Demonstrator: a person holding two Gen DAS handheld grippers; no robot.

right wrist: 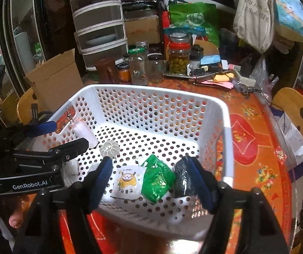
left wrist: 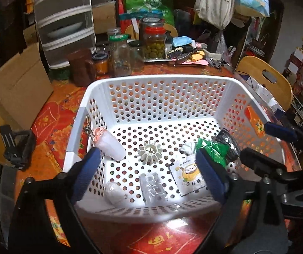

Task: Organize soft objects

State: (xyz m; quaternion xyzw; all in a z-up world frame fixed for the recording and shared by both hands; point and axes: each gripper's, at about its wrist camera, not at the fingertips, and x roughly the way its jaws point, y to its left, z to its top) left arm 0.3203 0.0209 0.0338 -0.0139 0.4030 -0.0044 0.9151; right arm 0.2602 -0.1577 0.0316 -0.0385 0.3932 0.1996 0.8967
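A white perforated basket [left wrist: 160, 80] [right wrist: 225, 114] stands on the red patterned table. Inside lie a pink-and-white soft pouch [left wrist: 111, 144] [right wrist: 85, 133], a white ribbed ball [left wrist: 150, 151] [right wrist: 109, 147], a clear plastic packet [left wrist: 152, 186], a white sachet with a yellow cartoon [left wrist: 188, 177] [right wrist: 128, 180], a green packet [left wrist: 211, 151] [right wrist: 156, 178] and a dark packet [left wrist: 228, 142] [right wrist: 182, 180]. My left gripper [left wrist: 149, 175] is open and empty over the basket's near wall. My right gripper [right wrist: 153, 184] is open and empty above the packets; it also shows in the left wrist view [left wrist: 263, 141].
Glass jars [left wrist: 154, 42] [right wrist: 179, 57] stand behind the basket, beside a grey drawer unit [left wrist: 64, 21] [right wrist: 100, 25] and cardboard [left wrist: 20, 84] [right wrist: 56, 78]. Bags hang at the back right. Wooden chairs [left wrist: 266, 78] [right wrist: 299, 114] flank the table.
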